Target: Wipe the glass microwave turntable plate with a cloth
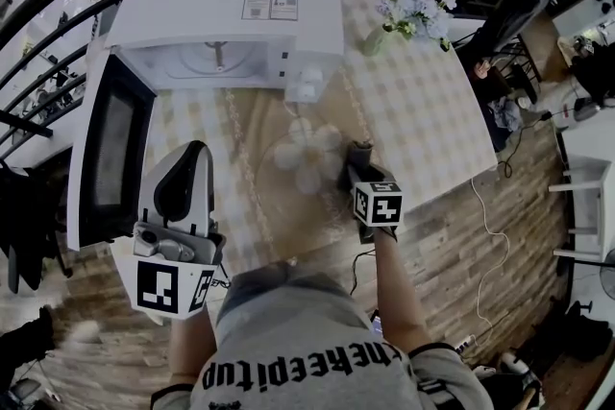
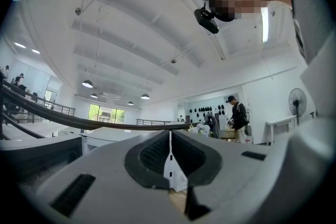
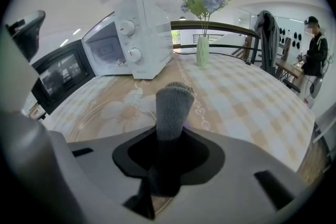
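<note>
Left arm: pulled in at 7 o'clock of the head view. Left gripper [image 1: 195, 154]: tipped nose-up toward the ceiling, jaws pressed together, nothing between them.

Right forearm: reaching up from 5 o'clock toward 12. Right gripper [image 1: 360, 170]: low over the table [image 1: 432, 120], roughly level, clamped on the grey cloth [image 1: 360, 154].

Cloth: rolled into a stub, long axis in line with the jaws, free end pointing at 12 o'clock toward the microwave [image 1: 231, 5].

Glass turntable plate [image 1: 306, 158]: only faintly readable, as a round rim lying flat on the table over the flower print, at 6 o'clock of the microwave front. Sits just beside the cloth tip at its 9 o'clock; can't tell whether touching. Lies at 2 o'clock of the left gripper, apart.

Microwave door [image 1: 110, 149]: swung open at 9 o'clock.
</note>
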Available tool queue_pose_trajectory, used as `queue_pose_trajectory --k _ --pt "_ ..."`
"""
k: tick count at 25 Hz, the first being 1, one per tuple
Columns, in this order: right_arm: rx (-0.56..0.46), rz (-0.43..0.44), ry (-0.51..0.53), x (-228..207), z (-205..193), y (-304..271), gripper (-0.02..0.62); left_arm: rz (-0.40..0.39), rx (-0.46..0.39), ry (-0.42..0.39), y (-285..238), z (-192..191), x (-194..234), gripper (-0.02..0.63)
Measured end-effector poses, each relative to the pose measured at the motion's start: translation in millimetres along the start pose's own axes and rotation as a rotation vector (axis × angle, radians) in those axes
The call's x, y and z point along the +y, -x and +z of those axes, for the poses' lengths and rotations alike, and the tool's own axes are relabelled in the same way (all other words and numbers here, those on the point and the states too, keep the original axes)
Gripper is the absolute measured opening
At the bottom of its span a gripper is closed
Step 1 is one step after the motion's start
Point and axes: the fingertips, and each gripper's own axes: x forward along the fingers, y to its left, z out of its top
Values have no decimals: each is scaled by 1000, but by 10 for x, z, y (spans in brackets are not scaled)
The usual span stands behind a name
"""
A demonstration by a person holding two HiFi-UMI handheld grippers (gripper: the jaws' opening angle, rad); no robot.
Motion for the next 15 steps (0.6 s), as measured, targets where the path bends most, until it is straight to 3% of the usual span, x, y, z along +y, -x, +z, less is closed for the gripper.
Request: queue_pose_trajectory --k 5,15 --pt "23 -33 33 161 22 43 106 4 -9 3 53 26 -6 14" --pt "22 389 235 2160 -144 168 107 -5 -13 0 127 54 -83 14"
